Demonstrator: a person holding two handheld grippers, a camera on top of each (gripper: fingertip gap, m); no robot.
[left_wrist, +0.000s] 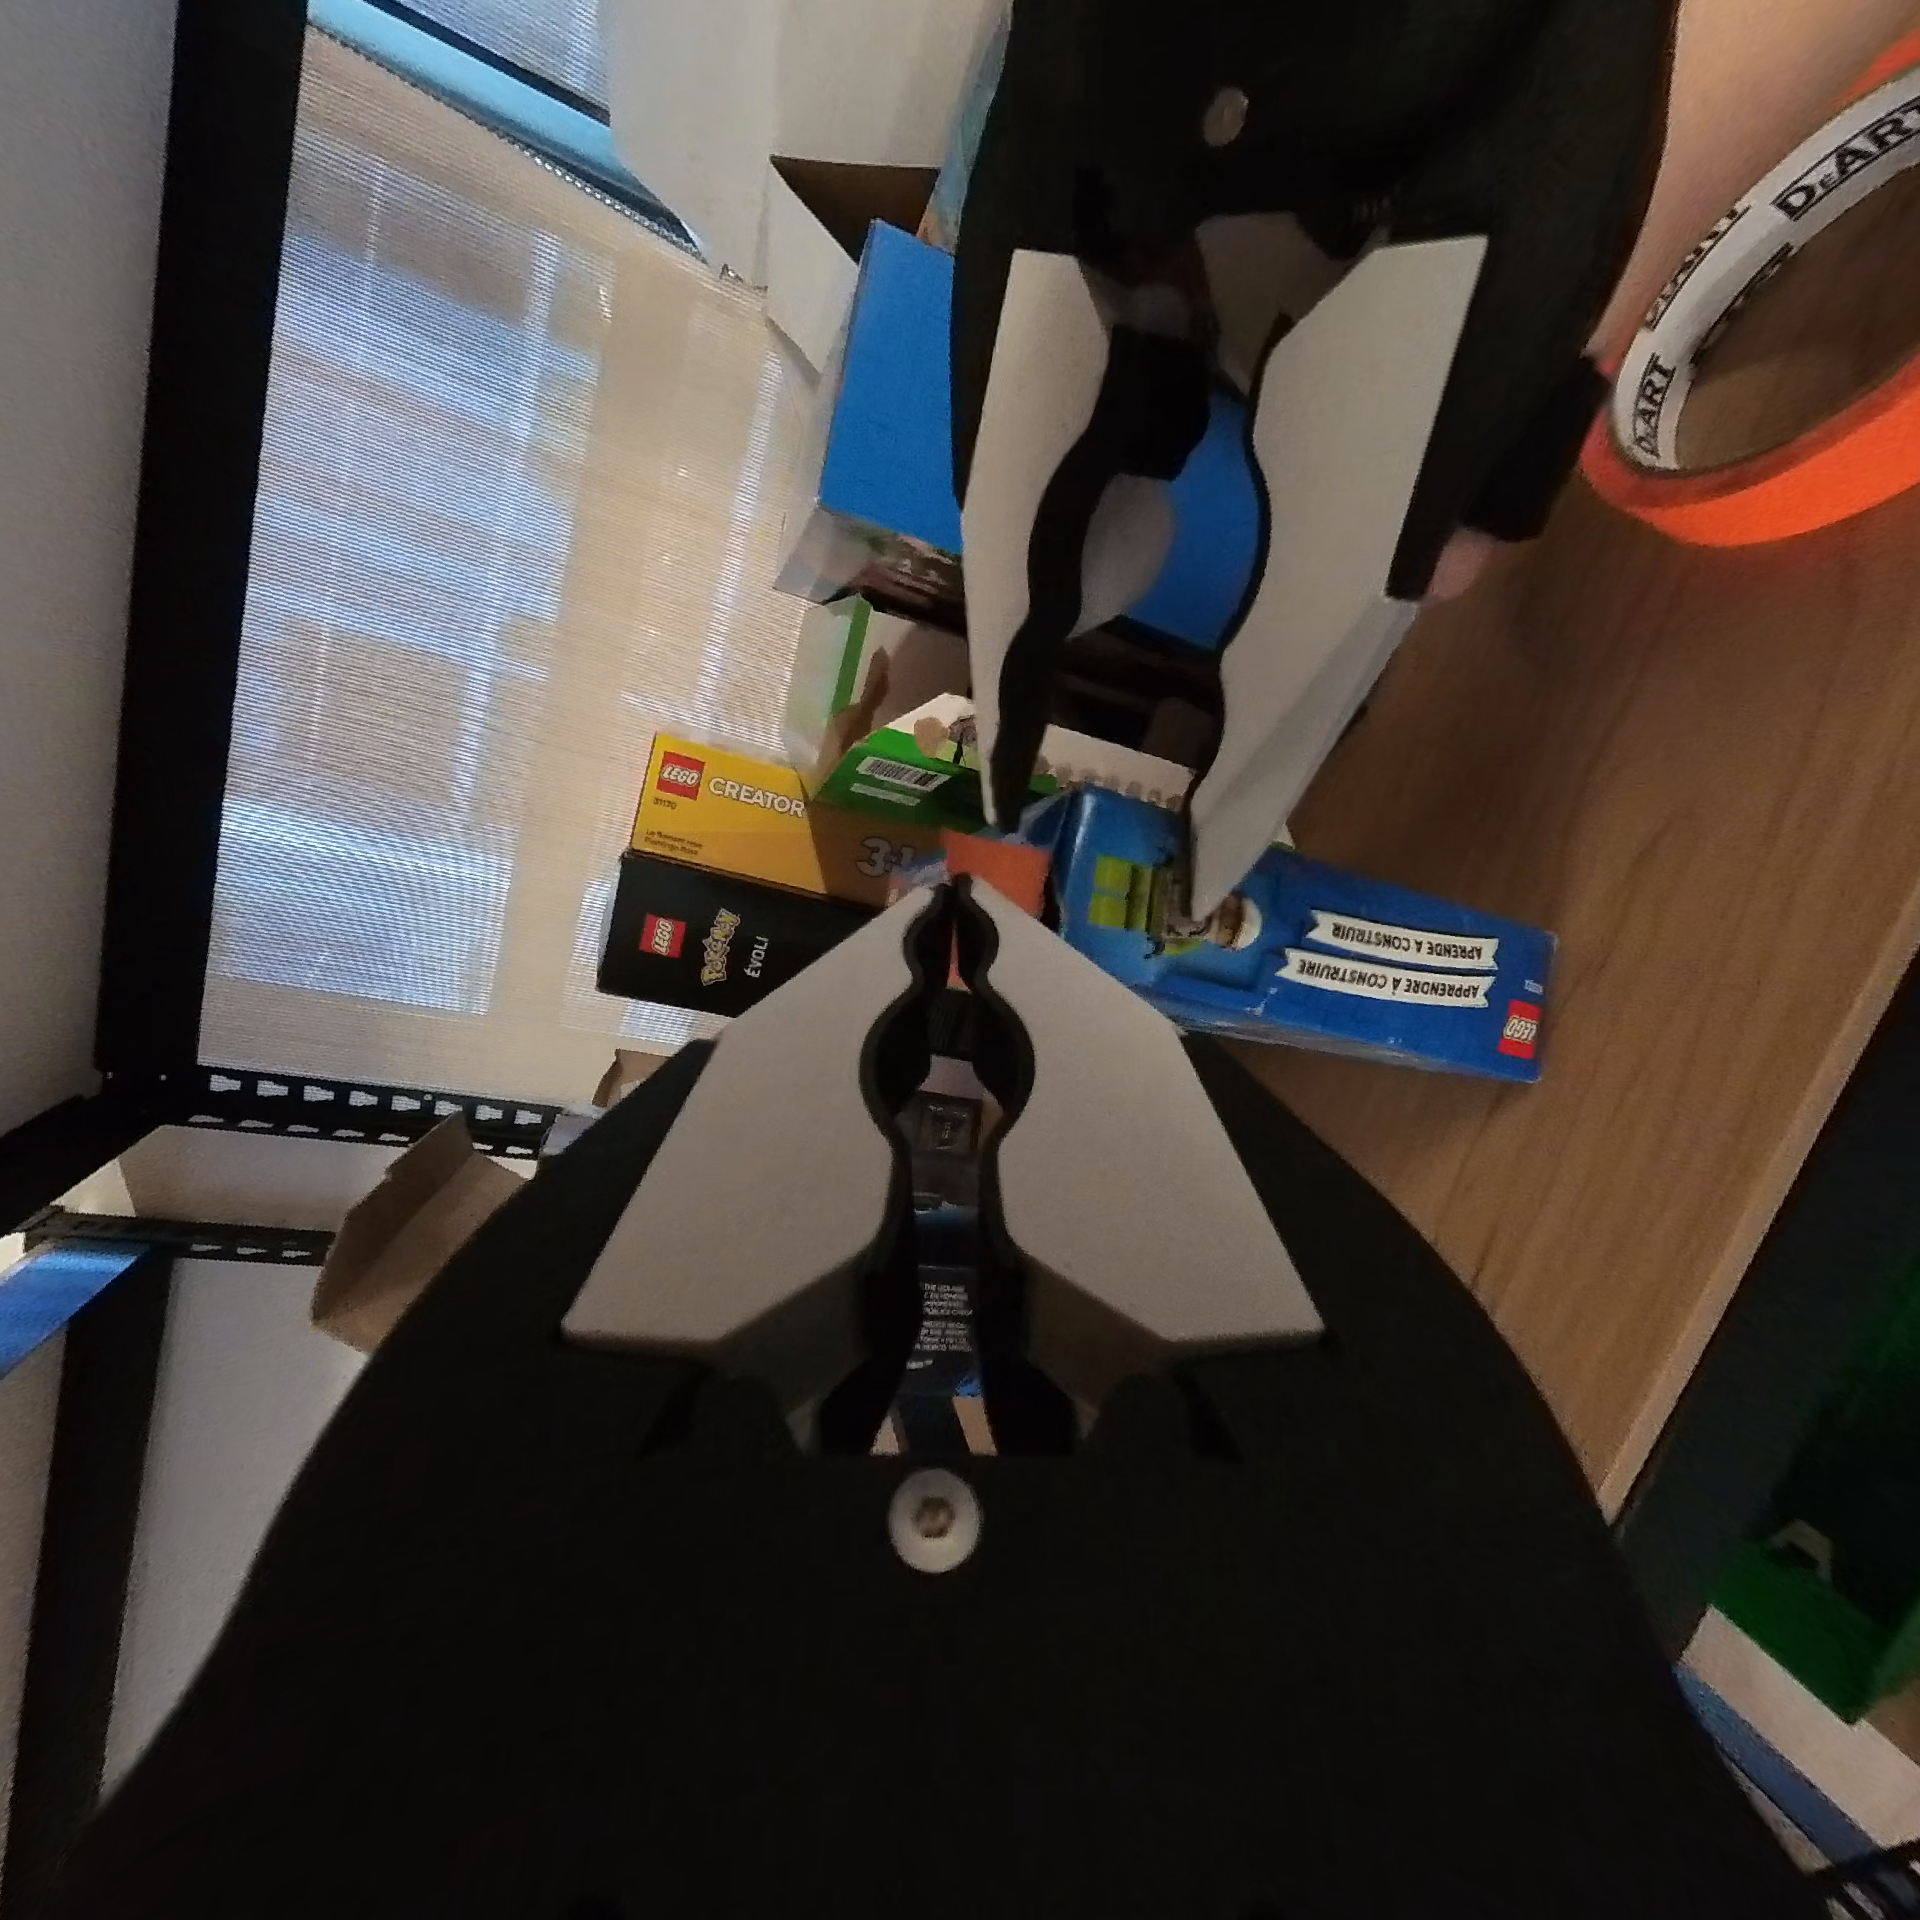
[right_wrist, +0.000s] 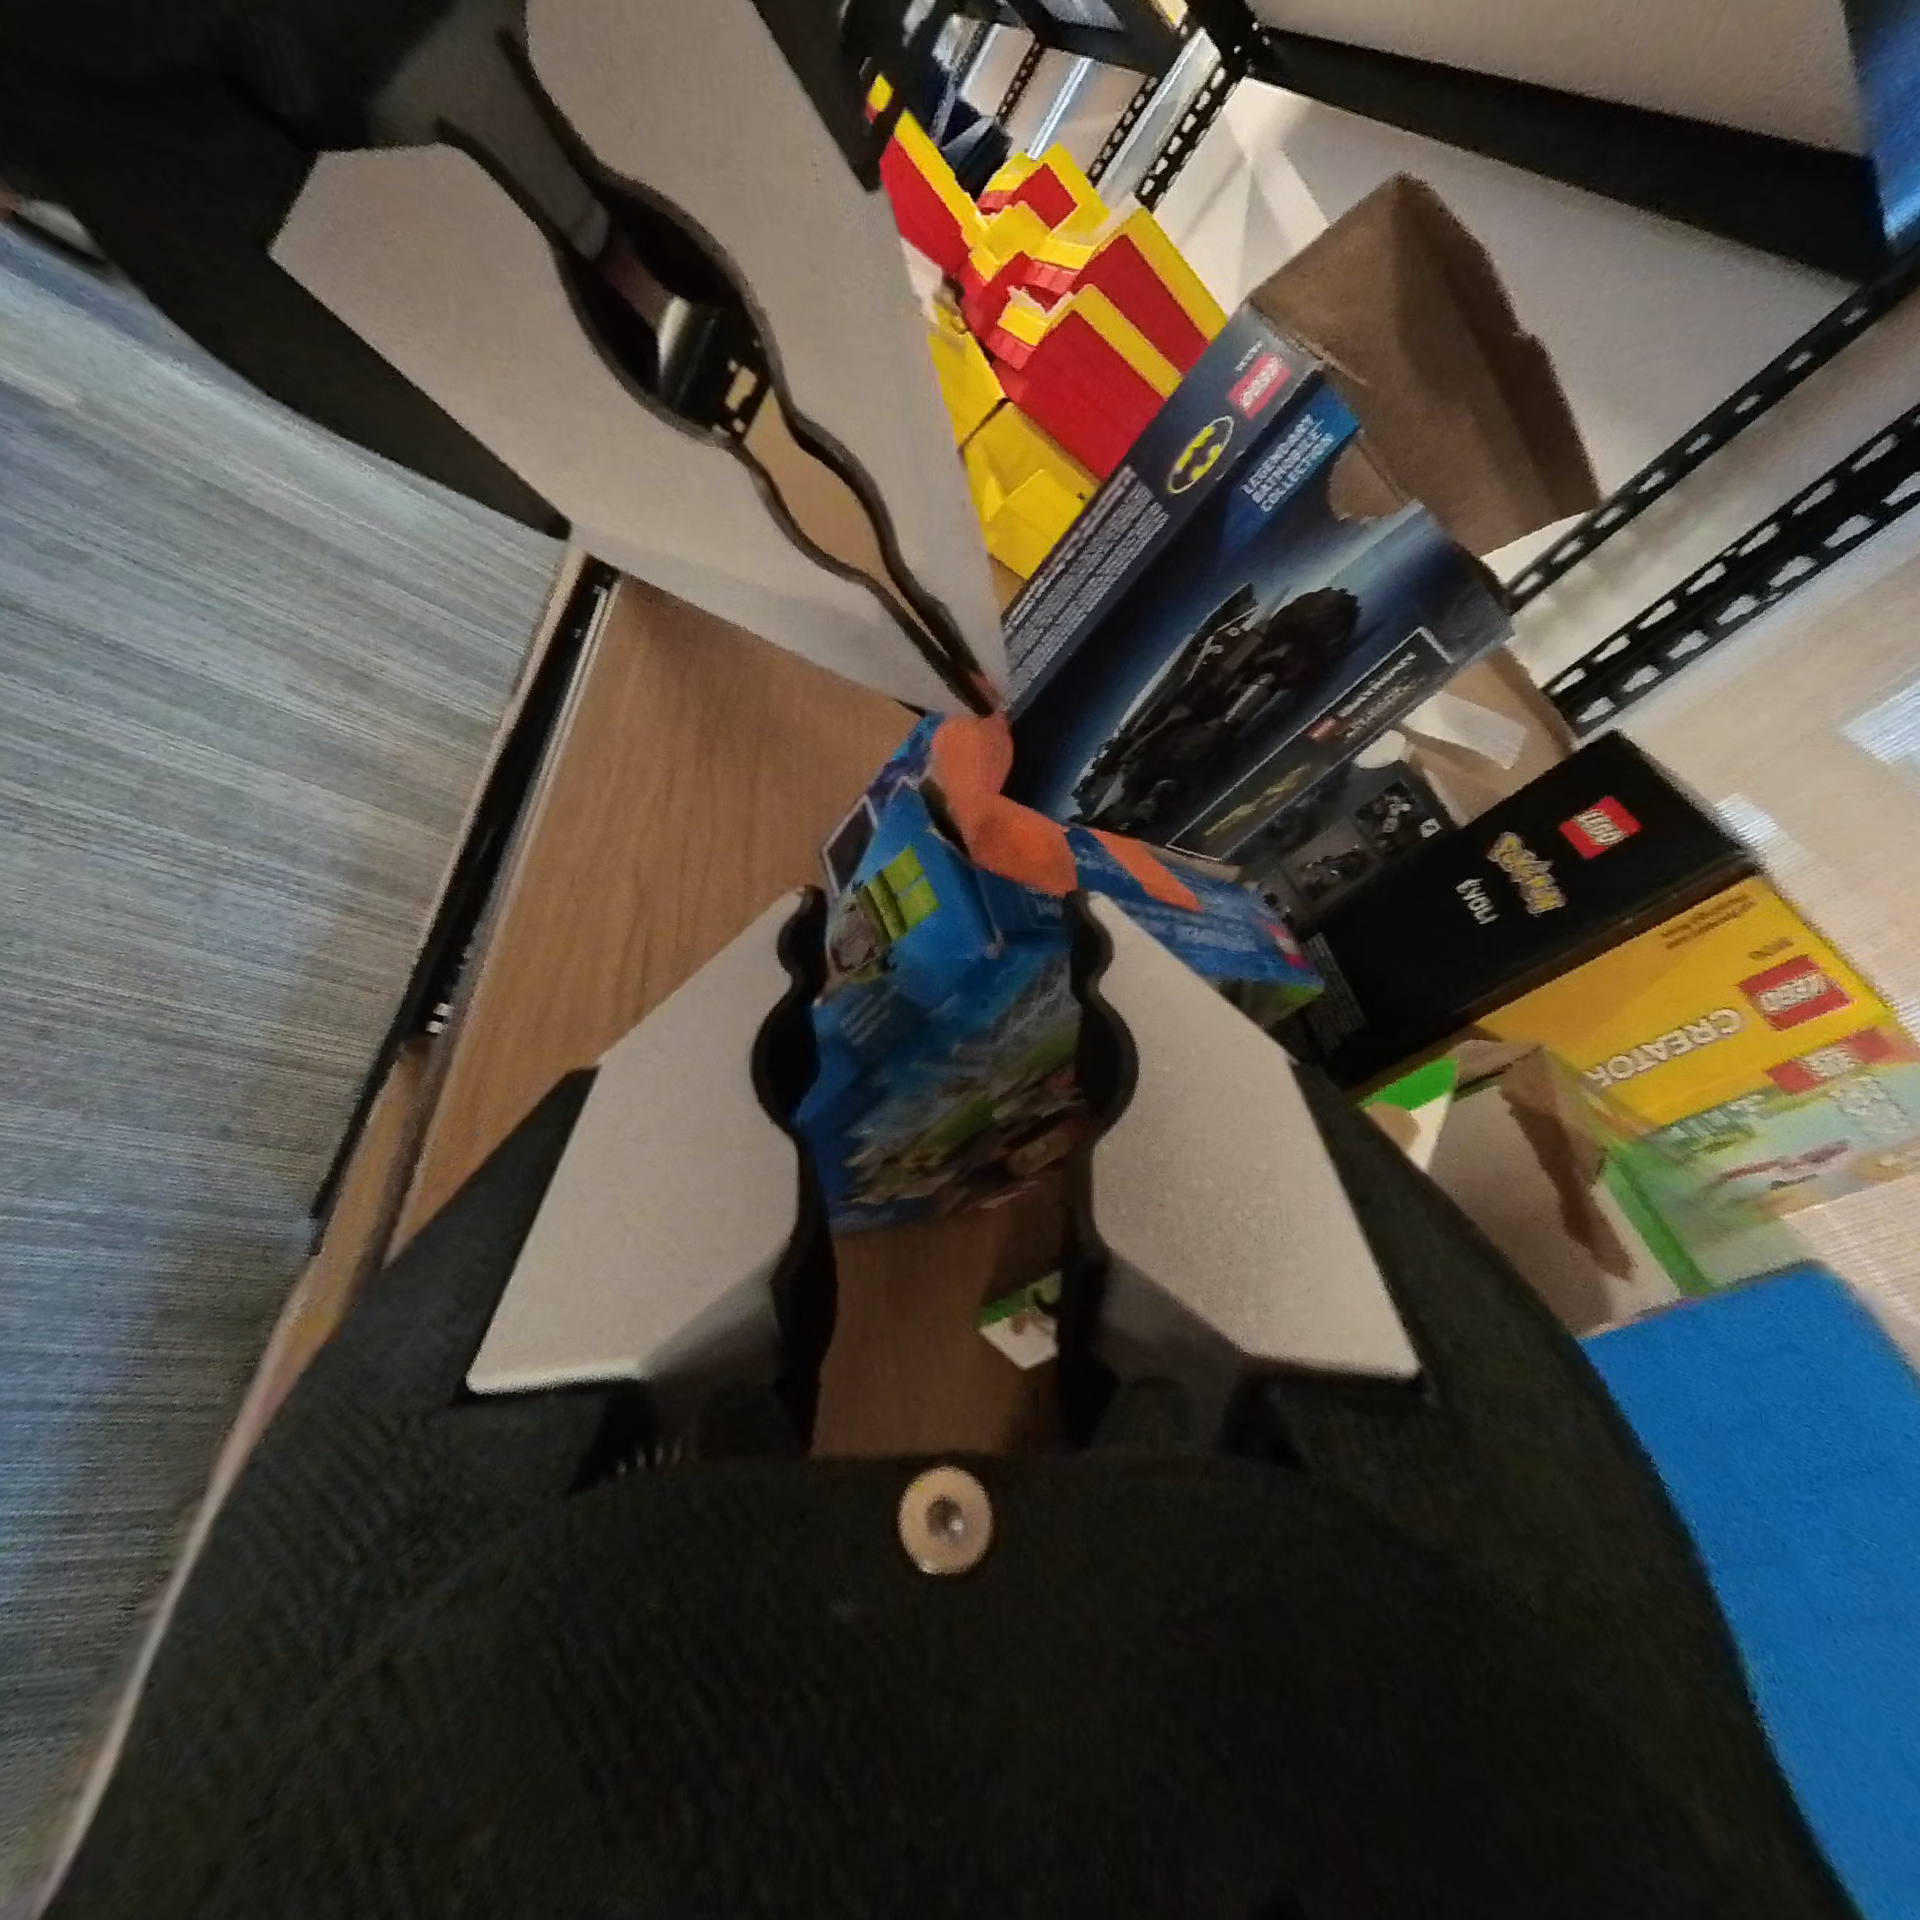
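Observation:
A blue toy box lies on a wooden shelf. My left gripper is shut on the free end of an orange tape strip. In the right wrist view the strip runs from the left gripper's tips down to the blue box, where its other end is stuck. My right gripper is open, with its fingers on either side of the box's near end. In the left wrist view it comes in from above, one fingertip against the box.
An orange tape roll hangs at the upper right. Black and yellow toy boxes stand behind the blue one. A dark box showing a car, red-and-yellow bricks, a cardboard box and black shelf posts are nearby.

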